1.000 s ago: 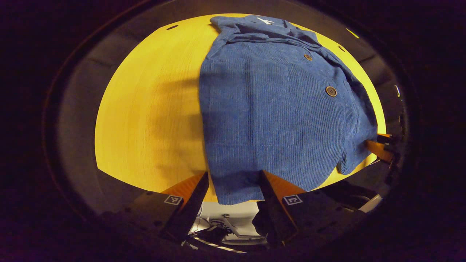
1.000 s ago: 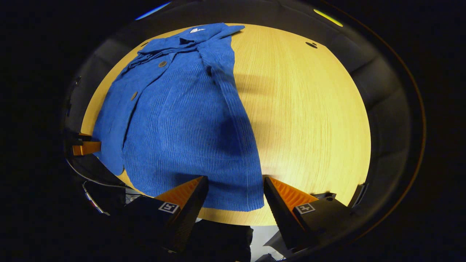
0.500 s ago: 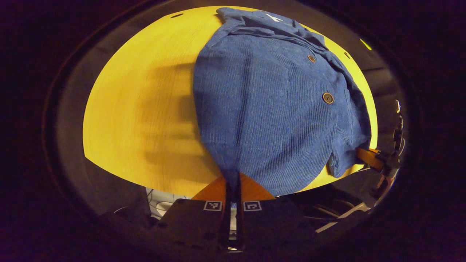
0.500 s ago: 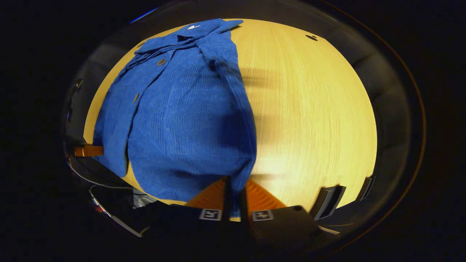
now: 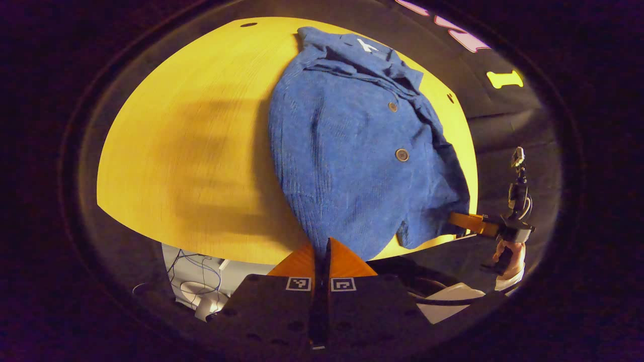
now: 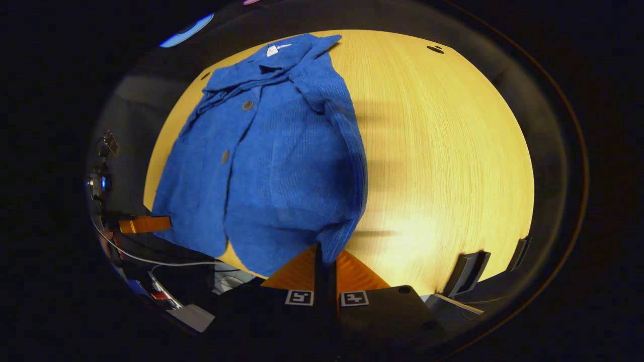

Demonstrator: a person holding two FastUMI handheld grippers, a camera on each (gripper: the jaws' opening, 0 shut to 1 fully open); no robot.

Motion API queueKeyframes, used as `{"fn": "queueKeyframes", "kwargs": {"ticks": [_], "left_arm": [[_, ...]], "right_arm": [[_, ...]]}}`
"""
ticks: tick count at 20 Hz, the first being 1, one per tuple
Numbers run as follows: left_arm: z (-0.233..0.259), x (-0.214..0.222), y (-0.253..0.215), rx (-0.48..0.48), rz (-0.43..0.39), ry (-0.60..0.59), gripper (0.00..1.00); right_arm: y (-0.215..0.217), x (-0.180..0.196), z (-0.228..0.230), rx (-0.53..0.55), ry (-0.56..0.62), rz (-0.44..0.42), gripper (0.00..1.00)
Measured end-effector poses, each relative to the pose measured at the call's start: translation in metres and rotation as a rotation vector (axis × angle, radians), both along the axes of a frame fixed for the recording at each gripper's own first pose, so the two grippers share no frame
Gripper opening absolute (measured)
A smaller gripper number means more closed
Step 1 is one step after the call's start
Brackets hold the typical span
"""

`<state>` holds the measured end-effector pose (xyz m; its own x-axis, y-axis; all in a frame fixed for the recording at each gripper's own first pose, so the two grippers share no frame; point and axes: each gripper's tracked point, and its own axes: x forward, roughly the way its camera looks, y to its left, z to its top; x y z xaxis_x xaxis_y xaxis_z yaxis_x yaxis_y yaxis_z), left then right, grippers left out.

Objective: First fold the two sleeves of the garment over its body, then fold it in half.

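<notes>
Two grippers clamped on one blue corduroy garment (image 5: pixel 352 151), at its near hem — left gripper (image 5: pixel 322 251) pinching the hem corner between closed orange fingers (image 5: pixel 302 261), right gripper (image 6: pixel 325 256) doing the same on the opposite corner. Spread over a pale wooden desk (image 5: pixel 191 151) (grain running lengthwise, soft blurred shadows across the bare part), collar and white neck label (image 6: pixel 272 50) at the far end. Sleeves folded in over the body; two brown buttons (image 5: pixel 401 154) along the placket. Near hem lifted off the desk edge at both pinched corners, cloth sagging between.

Seen from the left gripper view: the right gripper at far right beside the hem, a hand (image 5: pixel 504 251) on its handle. Dark booth wall behind the desk. Below the desk edge, a tangle of cables (image 5: pixel 193 261) on a pale floor. Small dark holes (image 6: pixel 435 49) near the desk's far corners, and two dark brackets (image 6: pixel 465 274) at its near right rim in the right gripper view.
</notes>
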<state>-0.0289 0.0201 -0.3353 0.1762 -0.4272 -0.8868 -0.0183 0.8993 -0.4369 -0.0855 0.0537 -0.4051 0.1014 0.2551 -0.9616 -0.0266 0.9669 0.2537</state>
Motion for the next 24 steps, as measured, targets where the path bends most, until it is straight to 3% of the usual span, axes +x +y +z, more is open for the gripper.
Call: {"fn": "queueKeyframes", "kwargs": {"ticks": [9,16,18,21,23,24], "left_arm": [[0.11,0.049,0.017,-0.121,-0.062,-0.214,0.0],[0.188,0.154,0.035,-0.142,-0.048,-0.352,0.0],[0.204,0.198,0.042,-0.144,-0.026,-0.388,0.0],[0.222,0.276,0.055,-0.183,0.073,-0.425,0.0],[0.211,0.329,0.074,-0.118,0.108,-0.422,0.0],[0.197,0.356,0.084,-0.082,0.124,-0.42,0.0]], "right_arm": [[0.041,0.092,0.121,0.114,-0.23,-0.034,0.05],[0.074,0.227,0.195,0.109,-0.422,-0.013,0.05],[0.082,0.274,0.202,0.095,-0.462,0.008,0.05],[0.09,0.353,0.191,0.094,-0.517,-0.024,0.04],[0.085,0.403,0.163,0.075,-0.511,-0.045,0.0],[0.079,0.426,0.143,0.054,-0.502,-0.056,0.04]]}}
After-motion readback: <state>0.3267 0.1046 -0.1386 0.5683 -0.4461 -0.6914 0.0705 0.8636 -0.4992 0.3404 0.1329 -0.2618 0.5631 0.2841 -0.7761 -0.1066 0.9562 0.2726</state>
